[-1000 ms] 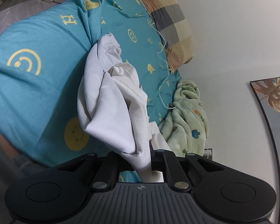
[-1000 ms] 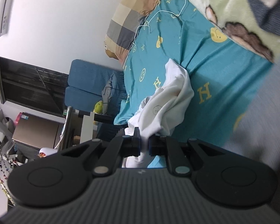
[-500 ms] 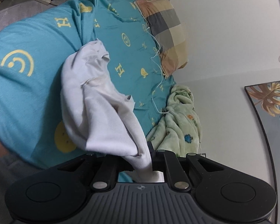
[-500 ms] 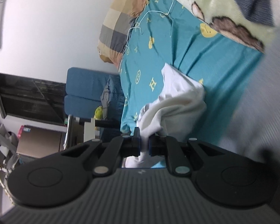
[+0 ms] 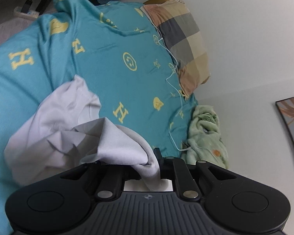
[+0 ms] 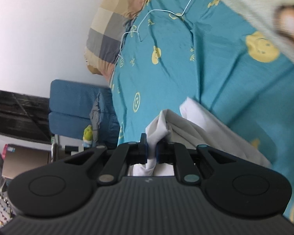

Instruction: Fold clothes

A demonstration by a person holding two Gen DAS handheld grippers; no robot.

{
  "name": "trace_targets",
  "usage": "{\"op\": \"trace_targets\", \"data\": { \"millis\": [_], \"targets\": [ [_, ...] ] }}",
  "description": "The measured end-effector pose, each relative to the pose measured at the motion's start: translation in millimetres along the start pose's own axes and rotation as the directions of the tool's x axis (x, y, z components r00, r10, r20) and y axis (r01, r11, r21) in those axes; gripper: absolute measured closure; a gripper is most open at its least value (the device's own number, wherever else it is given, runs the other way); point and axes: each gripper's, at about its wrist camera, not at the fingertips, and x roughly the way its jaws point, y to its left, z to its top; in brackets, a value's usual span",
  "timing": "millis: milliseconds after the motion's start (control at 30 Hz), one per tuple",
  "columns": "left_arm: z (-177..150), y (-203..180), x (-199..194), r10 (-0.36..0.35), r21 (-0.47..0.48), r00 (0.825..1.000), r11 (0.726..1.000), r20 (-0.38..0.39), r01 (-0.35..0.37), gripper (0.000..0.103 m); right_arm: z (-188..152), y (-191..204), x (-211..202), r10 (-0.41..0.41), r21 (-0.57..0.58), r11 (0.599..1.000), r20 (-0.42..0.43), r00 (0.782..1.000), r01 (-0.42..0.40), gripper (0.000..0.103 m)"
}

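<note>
A white garment (image 5: pixel 54 135) lies bunched on the teal bed sheet (image 5: pixel 127 82), spreading left from my left gripper (image 5: pixel 153 161), which is shut on a fold of it. The cloth drapes over the left finger and hides it. In the right wrist view the same white garment (image 6: pixel 201 129) trails right and down from my right gripper (image 6: pixel 151 152), which is shut on another bunched edge, the fabric pinched between its blue pads.
A checked pillow (image 5: pixel 182 41) lies at the head of the bed against the white wall. A green fleece blanket (image 5: pixel 205 135) is heaped by the wall, with a thin white cord (image 5: pixel 174 78) beside it. A blue sofa (image 6: pixel 74 105) and shelves stand past the bed's edge.
Both grippers have swept across the bed with the white garment, which went from hanging upright to lying lower and spread out. The pillow now looks closer in both views.
</note>
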Motion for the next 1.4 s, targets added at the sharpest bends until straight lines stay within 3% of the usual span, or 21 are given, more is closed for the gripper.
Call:
{"op": "trace_targets", "data": {
  "millis": [267,533,600,667,733,800,900,1000,1233,1333,1400],
  "targets": [
    [44.2,39.9,84.5,0.08,0.033,0.995,0.996,-0.054,-0.078,0.091,20.0,-32.9,84.1,-0.089,-0.001,0.996,-0.052,0.995,0.089,0.092],
    [46.4,37.4,94.7,0.093,0.112,0.994,0.99,-0.05,-0.087,0.086,20.6,-39.8,89.3,-0.072,-0.04,0.997,-0.068,0.995,0.069,0.09],
    [41.4,30.5,85.6,0.082,0.155,0.996,0.985,-0.04,-0.075,0.068,18.0,-34.8,83.1,-0.05,-0.073,0.996,-0.064,0.997,0.046,0.085],
    [35.6,22.1,76.5,0.079,0.213,0.997,0.974,-0.022,-0.072,0.051,15.1,-29.0,75.2,-0.019,-0.111,0.994,-0.055,0.998,0.013,0.069],
    [28.3,11.3,67.5,0.086,0.297,0.996,0.951,0.012,-0.086,0.043,11.5,-23.2,65.5,0.027,-0.148,0.988,-0.033,0.999,-0.032,0.044],
    [19.7,0.3,61.7,0.111,0.388,0.992,0.913,0.056,-0.124,0.034,7.4,-14.7,58.3,0.054,-0.218,0.974,-0.012,0.998,-0.055,0.036],
    [9.8,-10.4,61.7,0.15,0.499,0.983,0.847,0.107,-0.184,0.028,2.9,-2.3,55.1,0.073,-0.334,0.94,-0.001,0.997,-0.069,0.036],
    [2.7,-15.3,70.8,0.203,0.563,0.969,0.789,0.14,-0.247,0.028,-1.3,7.3,62.5,0.024,-0.486,0.874,0.016,1.0,-0.014,0.036],
    [-8.4,-9.8,95.6,0.287,0.637,0.946,0.704,0.151,-0.315,0.028,-9.0,7.6,102.2,-0.166,-0.672,0.724,0.049,0.985,0.155,0.037],
    [-11.4,-7.9,101.9,0.298,0.662,0.942,0.676,0.156,-0.324,0.028,-13.3,4.1,111.9,-0.203,-0.703,0.688,0.048,0.978,0.178,0.037],
    [-13.1,-9.4,103.2,0.302,0.671,0.94,0.665,0.16,-0.328,0.027,-14.0,3.8,111.1,-0.2,-0.705,0.687,0.052,0.978,0.178,0.037]
  ]
}}
